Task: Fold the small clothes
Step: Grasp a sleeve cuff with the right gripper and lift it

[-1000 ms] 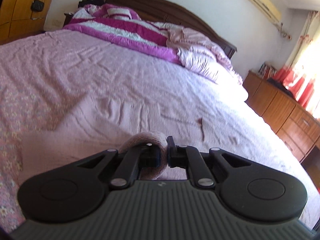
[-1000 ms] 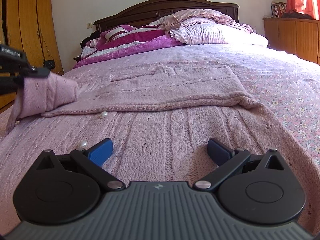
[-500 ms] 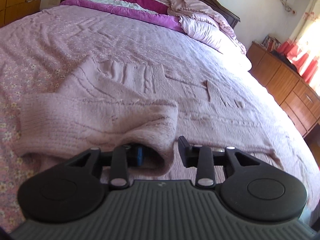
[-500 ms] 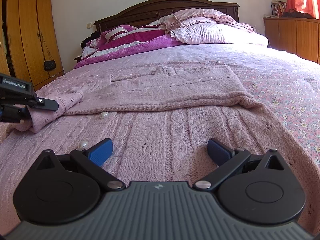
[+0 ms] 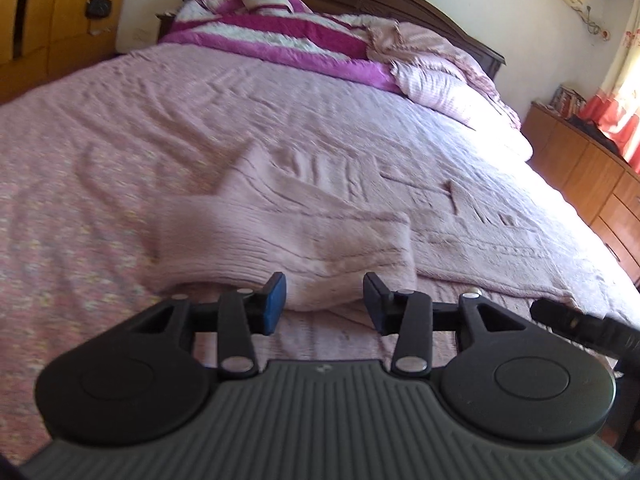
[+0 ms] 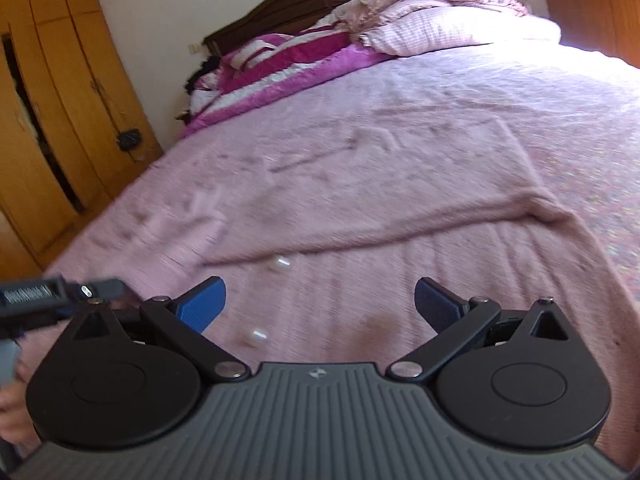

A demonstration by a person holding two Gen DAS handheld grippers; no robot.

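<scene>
A pale pink knitted sweater [image 5: 344,208] lies spread on the bed. Its left sleeve [image 5: 288,248] is folded over onto the body and lies just ahead of my left gripper [image 5: 325,300], which is open and empty with the sleeve cuff between and beyond its fingertips. In the right wrist view the sweater [image 6: 380,184] fills the bed ahead, with pearl buttons [image 6: 280,263] down its front. My right gripper [image 6: 320,304] is wide open and empty above the lower front. The left gripper shows at the left edge [image 6: 52,296].
Pink floral bedspread [image 5: 72,208] covers the bed. Magenta striped blanket [image 5: 280,40] and pink pillows [image 5: 448,84] lie at the dark headboard. Wooden wardrobe [image 6: 48,120] stands left, wooden dresser [image 5: 592,176] right.
My left gripper has let go of the sleeve cuff, opened and drawn back a little. The sleeve now rests on the sweater body. My right gripper has lifted and tilted, staying open.
</scene>
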